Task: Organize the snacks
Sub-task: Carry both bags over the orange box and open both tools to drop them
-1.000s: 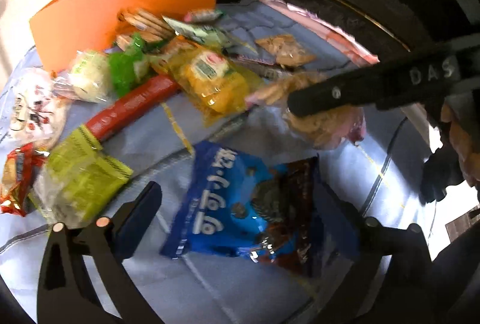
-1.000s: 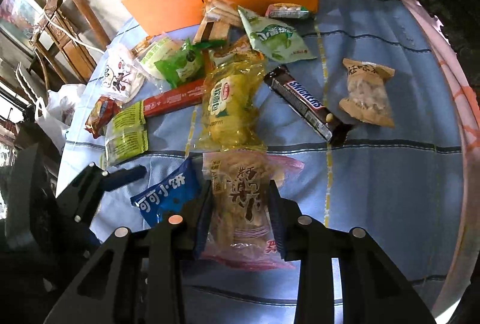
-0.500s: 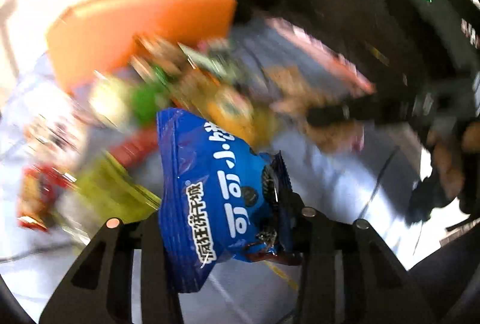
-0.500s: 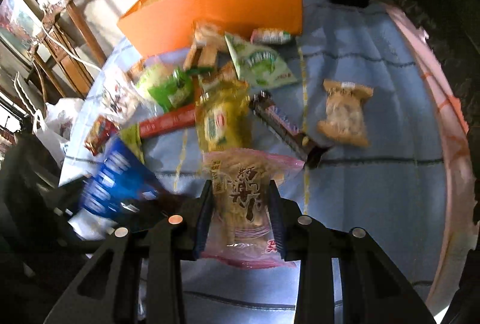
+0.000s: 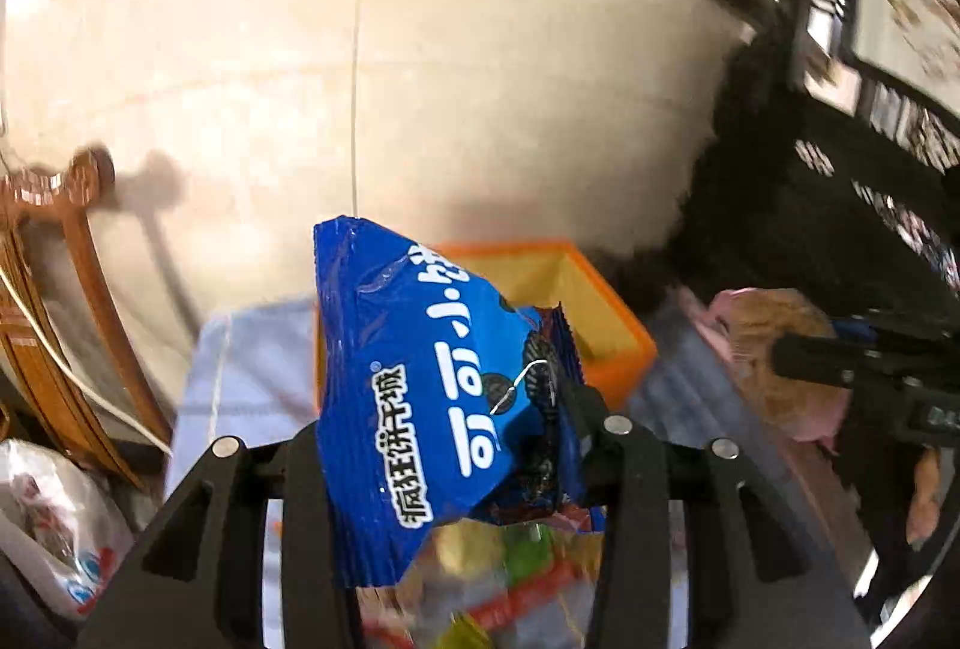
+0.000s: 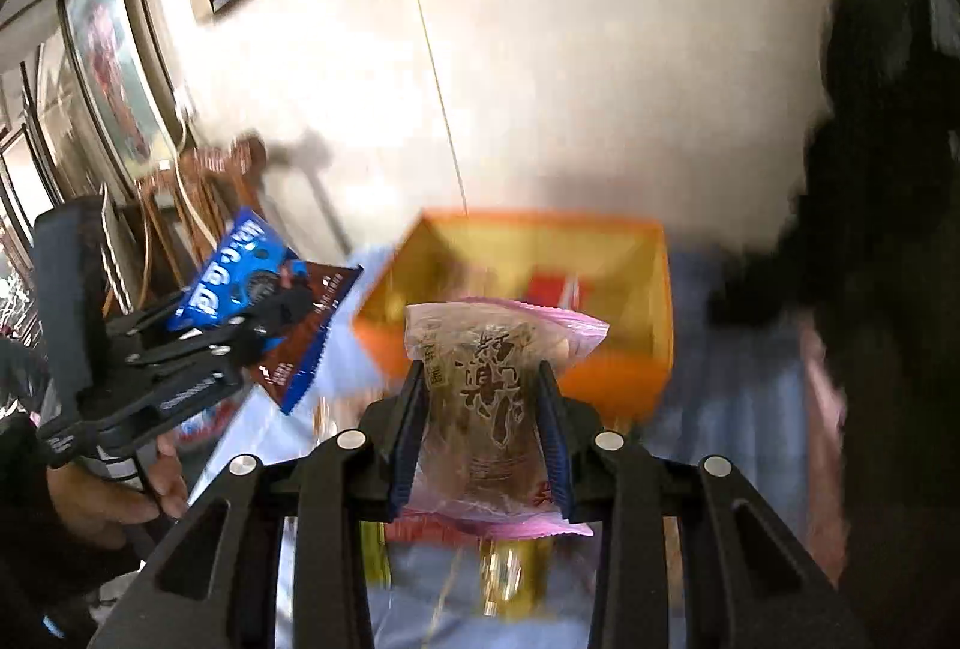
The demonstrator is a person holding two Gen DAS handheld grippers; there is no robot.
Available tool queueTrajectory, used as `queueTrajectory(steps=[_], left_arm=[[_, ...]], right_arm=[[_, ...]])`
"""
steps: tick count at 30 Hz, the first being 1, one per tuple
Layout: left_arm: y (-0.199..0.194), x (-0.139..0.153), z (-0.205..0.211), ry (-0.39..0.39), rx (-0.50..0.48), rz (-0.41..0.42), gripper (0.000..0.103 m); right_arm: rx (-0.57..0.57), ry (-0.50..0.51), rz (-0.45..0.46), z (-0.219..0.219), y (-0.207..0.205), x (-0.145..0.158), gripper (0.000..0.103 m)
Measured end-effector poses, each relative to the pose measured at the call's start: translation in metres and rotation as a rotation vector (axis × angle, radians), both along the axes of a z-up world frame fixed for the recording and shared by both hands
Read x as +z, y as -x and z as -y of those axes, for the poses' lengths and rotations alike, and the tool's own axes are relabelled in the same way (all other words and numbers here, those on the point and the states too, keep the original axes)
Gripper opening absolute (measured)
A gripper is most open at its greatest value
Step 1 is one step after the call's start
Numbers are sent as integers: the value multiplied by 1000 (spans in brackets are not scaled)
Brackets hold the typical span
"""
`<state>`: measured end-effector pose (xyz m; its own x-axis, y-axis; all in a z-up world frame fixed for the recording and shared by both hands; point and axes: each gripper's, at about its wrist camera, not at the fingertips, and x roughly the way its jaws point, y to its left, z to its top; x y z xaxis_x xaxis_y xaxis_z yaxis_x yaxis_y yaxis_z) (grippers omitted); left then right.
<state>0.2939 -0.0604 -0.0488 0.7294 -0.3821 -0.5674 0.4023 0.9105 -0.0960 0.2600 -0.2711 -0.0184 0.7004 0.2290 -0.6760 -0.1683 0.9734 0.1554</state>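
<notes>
The blue bag [image 5: 444, 397] carries white Chinese lettering: large "可可小" with a partly hidden character after it, and smaller "疯狂饼干城" along its lower edge. The pink-edged clear bag [image 6: 486, 397] bears dark brush-style characters, too blurred to read.

Both grippers are matte black plastic: the right gripper [image 6: 480, 427] has blue-edged finger pads [image 6: 403, 445] and silver round screws; the left gripper [image 5: 447, 445] likewise has ribbed arms; a dark sleeve [image 6: 24, 505] covers the wrist
</notes>
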Motion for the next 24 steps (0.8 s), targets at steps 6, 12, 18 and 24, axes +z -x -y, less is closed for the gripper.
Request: queueTrajectory(steps=[6, 12, 18, 24], left_arm=[[-47, 41, 9, -15, 51, 56, 40], [-74, 47, 33, -63, 30, 76, 40], [-94, 42, 40, -67, 39, 75, 40], [-127, 35, 47, -105, 144, 97, 99]], right_arm=[[-7, 31, 85, 2, -46, 48, 35], [-18, 80, 110, 7, -80, 61, 35], [-30, 103, 117, 9, -110, 59, 35], [-9, 170, 95, 6, -151, 51, 60]])
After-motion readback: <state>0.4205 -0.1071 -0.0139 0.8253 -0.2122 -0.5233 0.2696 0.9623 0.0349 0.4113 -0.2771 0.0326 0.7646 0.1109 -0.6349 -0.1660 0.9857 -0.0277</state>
